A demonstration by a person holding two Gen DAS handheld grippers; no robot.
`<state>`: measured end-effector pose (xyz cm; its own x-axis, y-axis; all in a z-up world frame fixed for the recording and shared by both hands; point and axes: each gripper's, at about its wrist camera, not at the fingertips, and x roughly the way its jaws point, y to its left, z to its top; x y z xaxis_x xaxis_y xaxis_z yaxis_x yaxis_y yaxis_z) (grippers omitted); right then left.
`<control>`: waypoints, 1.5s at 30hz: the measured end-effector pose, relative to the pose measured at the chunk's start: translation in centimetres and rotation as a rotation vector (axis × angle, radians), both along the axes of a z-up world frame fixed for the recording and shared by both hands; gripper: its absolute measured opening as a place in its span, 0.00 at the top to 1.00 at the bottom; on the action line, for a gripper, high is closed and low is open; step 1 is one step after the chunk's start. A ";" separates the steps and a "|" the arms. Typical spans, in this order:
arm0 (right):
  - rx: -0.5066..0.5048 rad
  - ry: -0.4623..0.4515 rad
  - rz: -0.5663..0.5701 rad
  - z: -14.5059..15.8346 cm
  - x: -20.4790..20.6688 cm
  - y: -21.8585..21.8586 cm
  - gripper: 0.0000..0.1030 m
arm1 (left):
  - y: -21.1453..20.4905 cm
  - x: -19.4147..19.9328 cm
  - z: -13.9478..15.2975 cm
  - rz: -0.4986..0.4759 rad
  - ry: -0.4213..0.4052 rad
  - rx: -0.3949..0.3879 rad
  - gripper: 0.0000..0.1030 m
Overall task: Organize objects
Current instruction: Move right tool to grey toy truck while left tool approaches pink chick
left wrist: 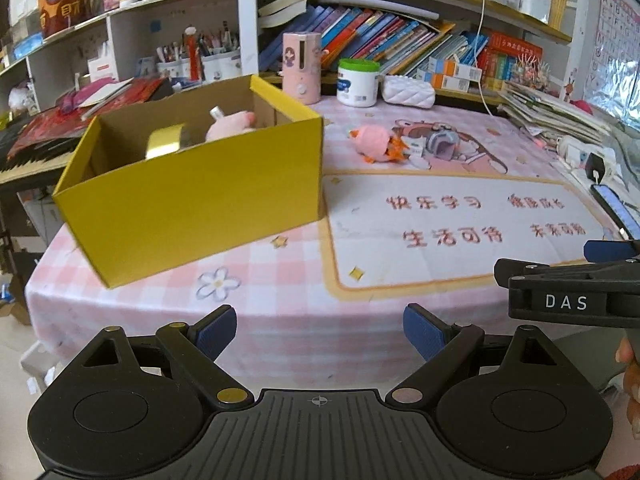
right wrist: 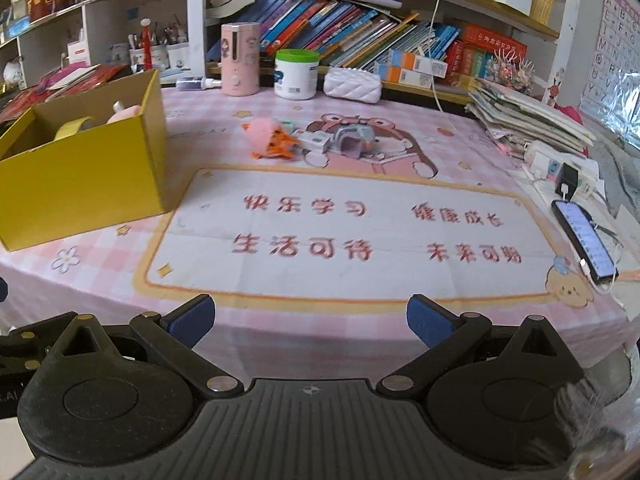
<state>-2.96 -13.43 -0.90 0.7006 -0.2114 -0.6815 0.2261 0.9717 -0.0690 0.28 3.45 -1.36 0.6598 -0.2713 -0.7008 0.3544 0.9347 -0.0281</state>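
Both the left gripper [left wrist: 320, 330] and right gripper [right wrist: 311, 320] stood wide, empty, short of the yellow box [left wrist: 192, 196]; pink plush toy [right wrist: 266, 134] and small grey gadget [right wrist: 352, 140] lay beyond it, touching — a careless reach might snag both.

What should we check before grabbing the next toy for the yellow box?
1. Left gripper open with nothing between its pads: ok.
2. Right gripper open with nothing between its pads: ok.
3. Yellow box upright with its top open: ok.
4. Room left in the box beside the gold tape roll and the pink plush: ok.
5. Pink and orange toy lies out on the tablecloth, nothing on top of it: ok.
6. Whether the toy touches the small grey gadget next to it: cannot tell.
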 end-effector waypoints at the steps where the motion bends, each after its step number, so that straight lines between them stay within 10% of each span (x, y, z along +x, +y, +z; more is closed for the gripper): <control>1: -0.002 -0.001 -0.002 0.1 0.3 -0.4 0.00 | -0.4 0.3 0.0 -0.003 -0.001 0.000 0.10; 45: 0.006 0.014 0.103 0.1 14.4 -15.0 0.00 | -14.0 11.0 0.1 0.122 0.010 0.007 0.10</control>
<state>11.42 -28.41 -0.79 0.7089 -0.1352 -0.6922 0.1245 0.9900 -0.0659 11.23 -10.54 -1.27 0.6805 -0.1841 -0.7092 0.2373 0.9711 -0.0244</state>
